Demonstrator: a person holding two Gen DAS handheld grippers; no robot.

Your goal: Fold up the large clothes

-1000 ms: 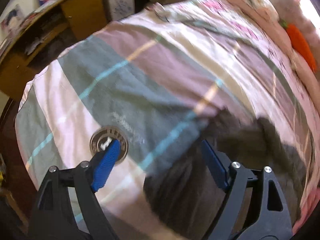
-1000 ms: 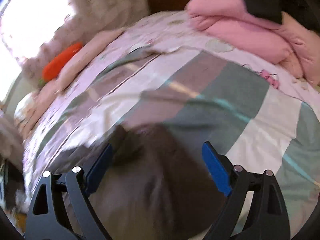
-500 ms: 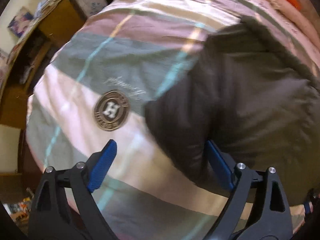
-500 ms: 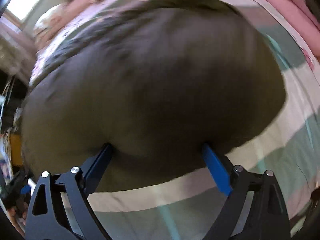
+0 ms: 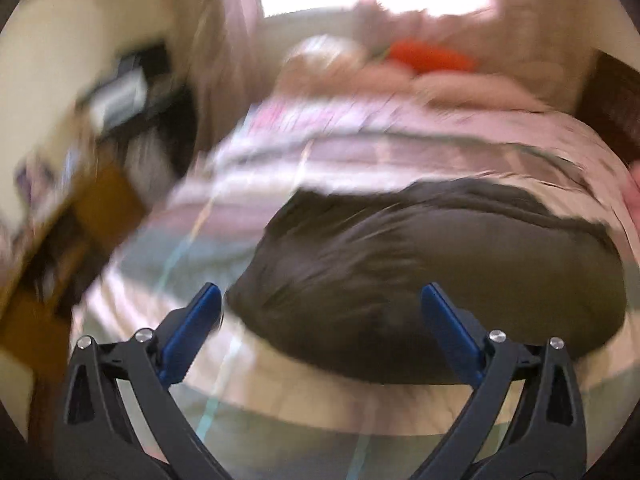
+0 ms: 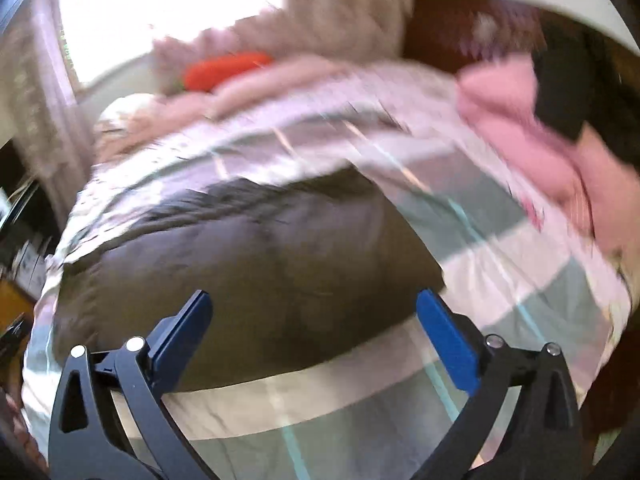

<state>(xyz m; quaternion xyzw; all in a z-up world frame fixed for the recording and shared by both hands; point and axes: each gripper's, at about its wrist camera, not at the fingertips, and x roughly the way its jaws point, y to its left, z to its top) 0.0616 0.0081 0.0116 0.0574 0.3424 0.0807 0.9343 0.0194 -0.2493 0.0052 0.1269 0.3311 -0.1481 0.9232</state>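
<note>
A dark brown padded garment [image 5: 420, 264] lies in a bulky heap on the striped pink, grey and teal bedspread [image 5: 280, 384]. It also shows in the right wrist view [image 6: 248, 264]. My left gripper [image 5: 320, 316] is open and empty, held above the garment's near left edge. My right gripper [image 6: 314, 320] is open and empty, held above the garment's near edge. Both views are blurred by motion.
Pink bedding [image 6: 532, 148] is piled at the right of the bed. An orange soft toy [image 5: 432, 56] lies at the far side under a bright window. A wooden desk [image 5: 80, 208] stands left of the bed. The bedspread also shows in the right wrist view [image 6: 360, 408].
Both grippers have pulled back and tilted up from close over the garment. The whole heap, the far side of the bed and the window have come into view.
</note>
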